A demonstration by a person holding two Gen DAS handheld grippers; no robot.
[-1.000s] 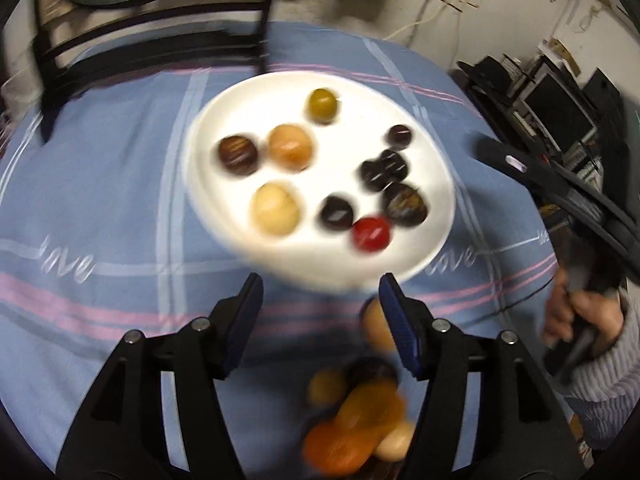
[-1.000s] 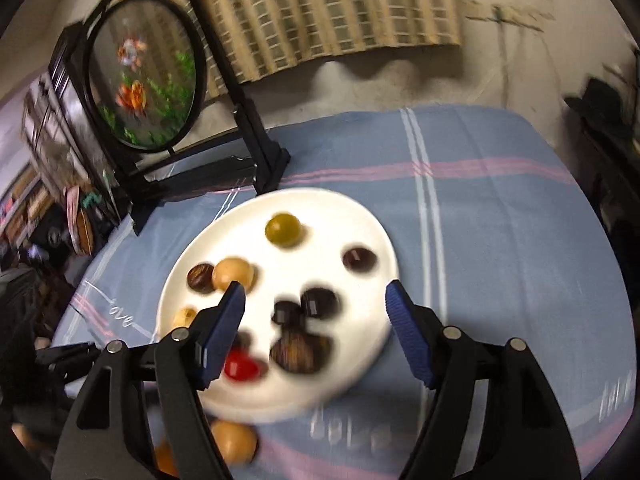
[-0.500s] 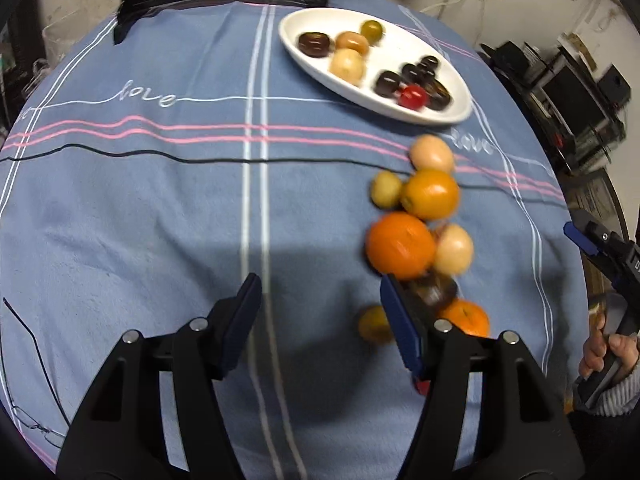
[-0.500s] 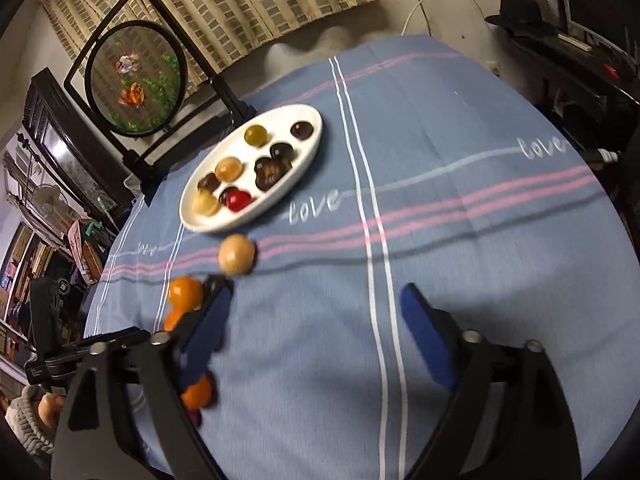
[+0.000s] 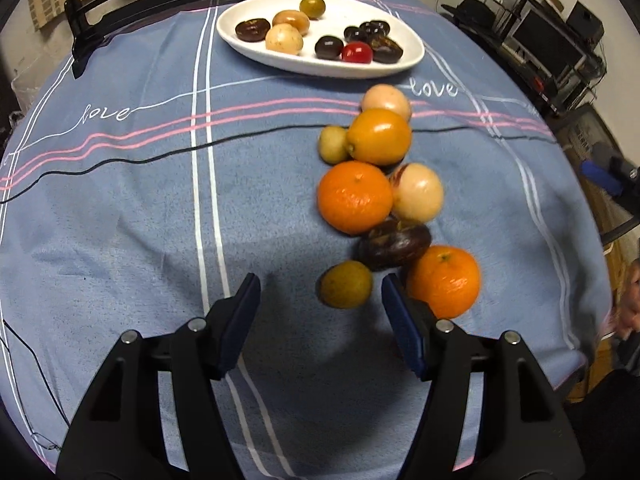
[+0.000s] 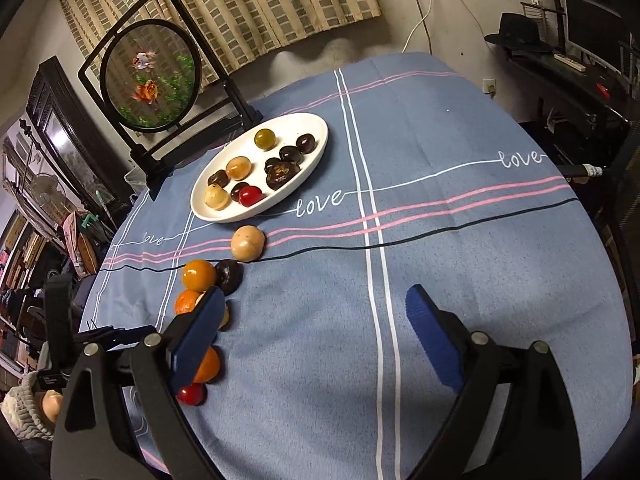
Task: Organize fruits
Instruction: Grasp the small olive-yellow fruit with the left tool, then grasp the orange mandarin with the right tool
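Left hand-held gripper (image 5: 316, 312): jaws partly apart, nothing pressed between the pads; it hangs over the blue cloth at the near end of the loose fruit
Small olive-green fruit (image 5: 346, 284): lies in the gap ahead of the left fingertips, clear of both pads
Right hand-held gripper (image 6: 316, 320): jaws wide and empty, having just been opening; only bare cloth lies between them
Loose fruits: strung in a row on the table (image 6: 460, 240) from the plate towards the near edge
Near orange (image 5: 443, 281): just beside the left gripper's right finger, against a dark brown fruit (image 5: 394, 246)
Large orange (image 5: 354, 197): mid-row, touching a pale peach-coloured fruit (image 5: 418, 192)
Yellow-orange fruit (image 5: 379, 136): further along, with a small yellowish fruit (image 5: 333, 144) at its side and a pale round fruit (image 5: 386, 101) behind it
White oval plate (image 5: 256, 46): at the far end of the row, holding small dark, tan, green and red fruits
Small red fruit (image 6: 192, 394): on the cloth by the right gripper's left finger
Round framed screen (image 6: 150, 74): upright behind the plate
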